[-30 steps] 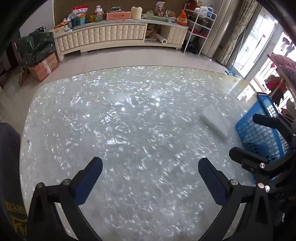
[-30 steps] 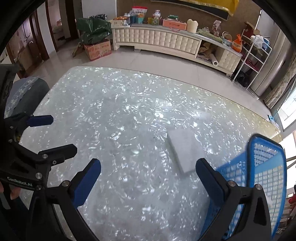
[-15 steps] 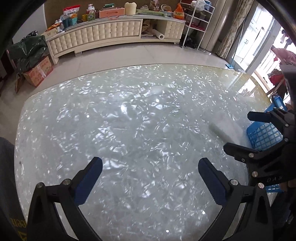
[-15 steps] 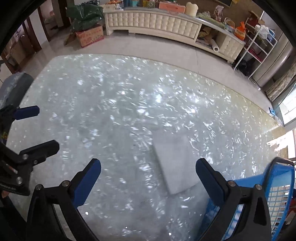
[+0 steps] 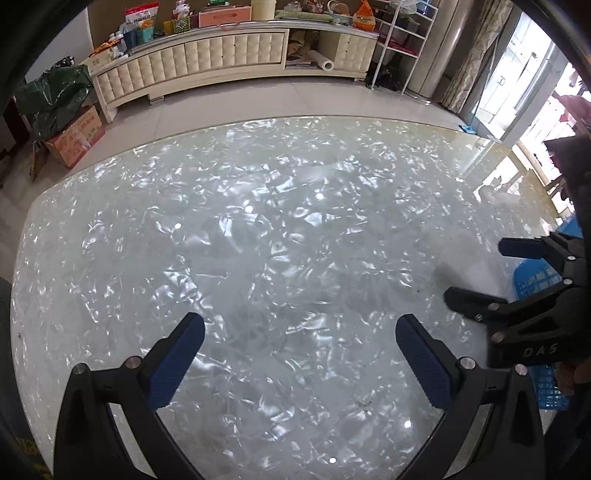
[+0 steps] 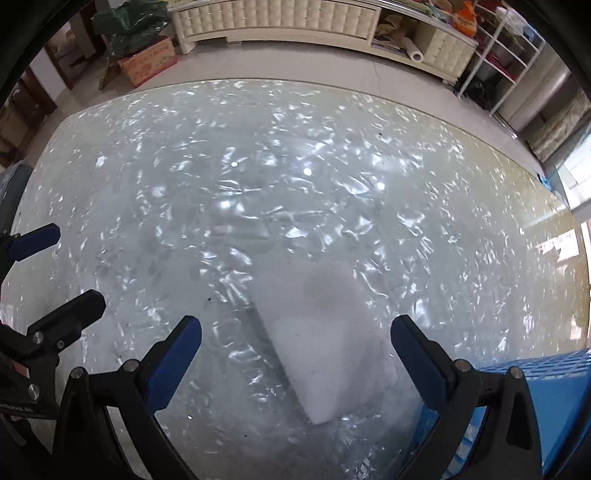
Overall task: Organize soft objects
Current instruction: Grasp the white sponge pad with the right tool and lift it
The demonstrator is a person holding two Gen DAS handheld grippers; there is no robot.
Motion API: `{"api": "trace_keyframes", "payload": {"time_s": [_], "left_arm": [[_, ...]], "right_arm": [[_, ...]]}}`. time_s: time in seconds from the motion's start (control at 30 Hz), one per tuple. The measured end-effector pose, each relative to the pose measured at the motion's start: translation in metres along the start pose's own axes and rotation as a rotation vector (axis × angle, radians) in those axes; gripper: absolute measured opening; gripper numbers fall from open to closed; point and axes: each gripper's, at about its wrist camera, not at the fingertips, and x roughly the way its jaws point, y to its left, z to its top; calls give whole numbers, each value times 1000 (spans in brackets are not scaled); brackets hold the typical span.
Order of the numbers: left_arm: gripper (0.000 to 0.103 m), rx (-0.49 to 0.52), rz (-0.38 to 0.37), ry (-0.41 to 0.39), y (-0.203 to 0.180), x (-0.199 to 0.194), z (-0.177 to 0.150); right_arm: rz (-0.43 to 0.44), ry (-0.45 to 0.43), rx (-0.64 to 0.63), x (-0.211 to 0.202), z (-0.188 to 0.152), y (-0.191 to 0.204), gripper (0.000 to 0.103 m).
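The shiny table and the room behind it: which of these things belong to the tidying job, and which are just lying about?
Part of the job:
- white sponge block, flat on the table
- blue basket beside it
- right gripper, jaws open over the block
- left gripper, jaws open, nothing between them

Just lying about:
- cream cabinet with clutter on top
- cardboard box
- wire rack

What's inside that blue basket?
Only the blue basket's mesh wall shows in either view. The right gripper covers part of it, so its inside stays hidden.
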Motion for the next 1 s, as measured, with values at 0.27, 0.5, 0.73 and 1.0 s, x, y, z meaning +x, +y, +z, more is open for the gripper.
{"api": "trace_keyframes", "payload": {"time_s": [0.27, 0.5, 0.73, 1.0], "left_arm": [[103, -7, 3, 0, 3, 5, 6], [103, -12, 14, -1, -1, 9, 10], [103, -8, -14, -26, -1, -1, 10], [103, -4, -9, -44, -5, -19, 4]], "right_arm": [[16, 53, 56, 17, 9, -21, 94], [29, 38, 48, 27, 6, -27, 63], [5, 10, 15, 15, -14, -14, 44], [-5, -48, 12, -19, -33, 0, 23]]}}
